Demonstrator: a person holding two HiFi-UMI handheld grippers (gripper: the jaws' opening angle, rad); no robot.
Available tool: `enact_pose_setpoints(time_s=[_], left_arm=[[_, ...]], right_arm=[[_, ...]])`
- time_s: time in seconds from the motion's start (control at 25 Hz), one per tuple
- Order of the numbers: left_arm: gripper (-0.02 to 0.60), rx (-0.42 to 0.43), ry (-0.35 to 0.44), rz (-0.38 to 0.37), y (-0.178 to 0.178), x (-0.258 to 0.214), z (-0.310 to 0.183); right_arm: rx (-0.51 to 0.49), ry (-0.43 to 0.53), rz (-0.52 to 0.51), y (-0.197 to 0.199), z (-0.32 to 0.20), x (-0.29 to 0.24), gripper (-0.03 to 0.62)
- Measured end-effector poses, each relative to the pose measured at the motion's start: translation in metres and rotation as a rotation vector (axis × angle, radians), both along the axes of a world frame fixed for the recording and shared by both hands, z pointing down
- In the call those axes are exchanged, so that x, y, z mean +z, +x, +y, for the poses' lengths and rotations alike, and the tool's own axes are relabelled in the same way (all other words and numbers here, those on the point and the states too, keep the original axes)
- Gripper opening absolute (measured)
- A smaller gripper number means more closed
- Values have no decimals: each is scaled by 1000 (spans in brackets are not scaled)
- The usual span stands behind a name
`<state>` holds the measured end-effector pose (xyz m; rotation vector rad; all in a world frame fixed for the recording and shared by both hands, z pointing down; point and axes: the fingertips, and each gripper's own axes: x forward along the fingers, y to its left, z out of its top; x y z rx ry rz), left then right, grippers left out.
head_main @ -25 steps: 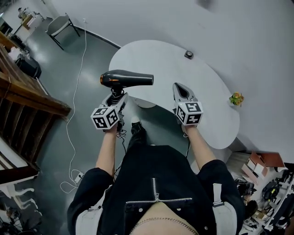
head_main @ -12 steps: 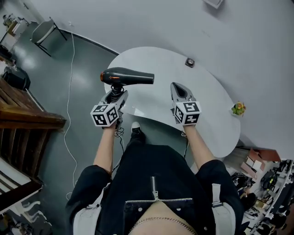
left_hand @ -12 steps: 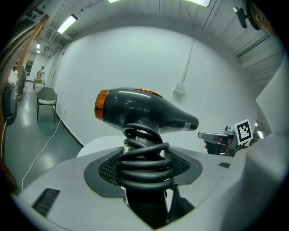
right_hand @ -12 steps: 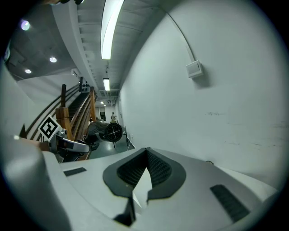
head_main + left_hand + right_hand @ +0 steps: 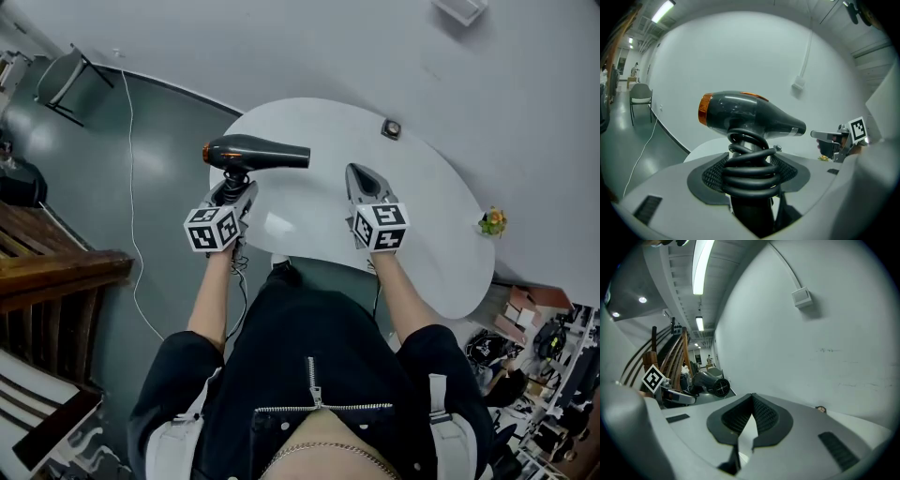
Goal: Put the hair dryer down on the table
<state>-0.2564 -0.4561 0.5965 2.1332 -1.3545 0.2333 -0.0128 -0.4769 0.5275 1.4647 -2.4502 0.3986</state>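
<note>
A white counter (image 5: pixel 431 225) stood against a grey wall. Over its left edge the left tool (image 5: pixel 236 186) gripped the hair dryer (image 5: pixel 258 155) by its handle (cord coiled round it). The right tool (image 5: pixel 358 173) had its jaws together, empty.

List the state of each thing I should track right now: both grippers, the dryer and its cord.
left gripper: shut on the hair dryer, gripping its handle.
hair dryer: held up, handle down, nozzle toward the right gripper, not yet resting on the table.
cord: coiled tightly round the handle.
right gripper: shut, empty, over the table.
</note>
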Motion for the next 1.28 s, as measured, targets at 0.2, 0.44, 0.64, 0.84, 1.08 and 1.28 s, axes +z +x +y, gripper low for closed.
enact_pose_setpoints(time_s=[0.2, 0.44, 0.64, 0.84, 1.08, 1.28], left_arm=[[279, 40, -61, -19, -6, 30, -19], [279, 56, -98, -20, -7, 49, -28], [279, 47, -125, -25, -10, 60, -32], [279, 30, -143, -45, -14, 72, -38], [279, 1, -175, -74, -24, 92, -49], [279, -24, -197, -77, -27, 107, -68]], right_arm=[[38, -20, -1, -3, -15, 11, 6], [55, -47, 5, -2, -20, 22, 6], [54, -48, 1, -2, -30, 21, 6], [55, -51, 2, 4, -39, 20, 6], [58, -60, 2, 6, -39, 22, 6], [95, -59, -6, 22, -42, 20, 6]])
